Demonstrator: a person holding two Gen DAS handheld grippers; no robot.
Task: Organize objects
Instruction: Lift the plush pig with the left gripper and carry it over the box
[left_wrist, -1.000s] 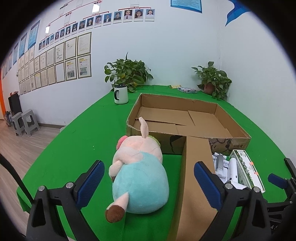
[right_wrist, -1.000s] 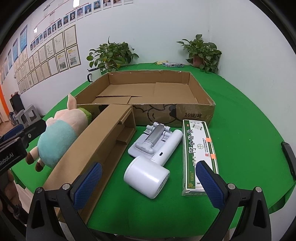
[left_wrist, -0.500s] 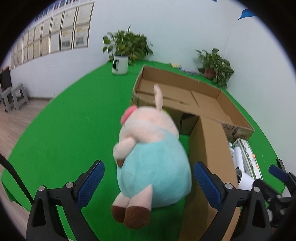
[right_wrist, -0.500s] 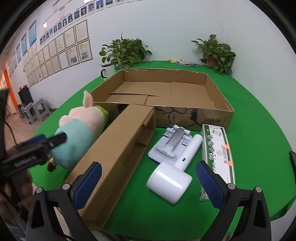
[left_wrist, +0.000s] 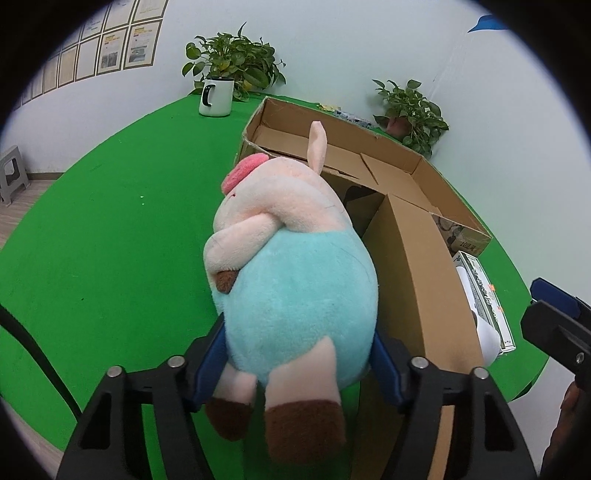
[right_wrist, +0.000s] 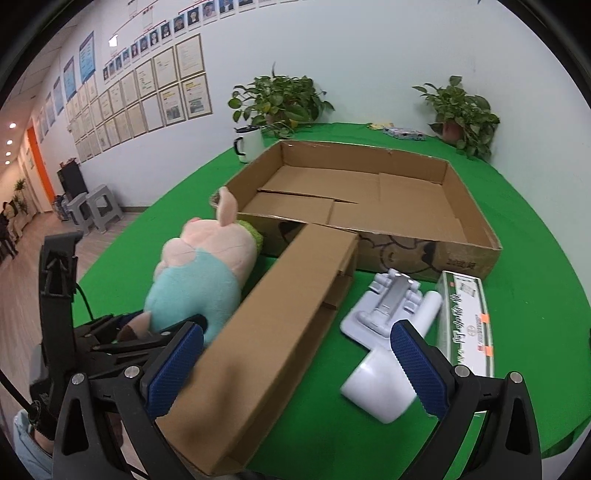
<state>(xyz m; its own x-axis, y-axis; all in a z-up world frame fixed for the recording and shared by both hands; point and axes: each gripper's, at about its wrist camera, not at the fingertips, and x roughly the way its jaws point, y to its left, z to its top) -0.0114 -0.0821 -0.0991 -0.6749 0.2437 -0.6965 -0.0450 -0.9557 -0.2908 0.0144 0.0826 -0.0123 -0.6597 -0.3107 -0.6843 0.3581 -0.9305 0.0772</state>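
Observation:
My left gripper (left_wrist: 297, 365) is shut on the lower body of a plush pig (left_wrist: 291, 266) with a teal body and pink head; the pig also shows in the right wrist view (right_wrist: 201, 273), left of a long cardboard flap (right_wrist: 280, 317). My right gripper (right_wrist: 293, 365) is open and empty, over the flap's near end and a white handheld device (right_wrist: 388, 332). A green and white carton (right_wrist: 467, 317) lies to the right of the device. The wide, shallow cardboard box (right_wrist: 369, 195) sits behind them, empty.
The round table has a green cloth (left_wrist: 110, 229). A white mug (left_wrist: 216, 96) and two potted plants (right_wrist: 280, 99) (right_wrist: 463, 110) stand at the back by the wall. Grey stools (right_wrist: 96, 210) stand on the floor to the left.
My left gripper has moved forward and closed on the pig's lower body. My right gripper has shifted left, over the flap's near end, and stays open.

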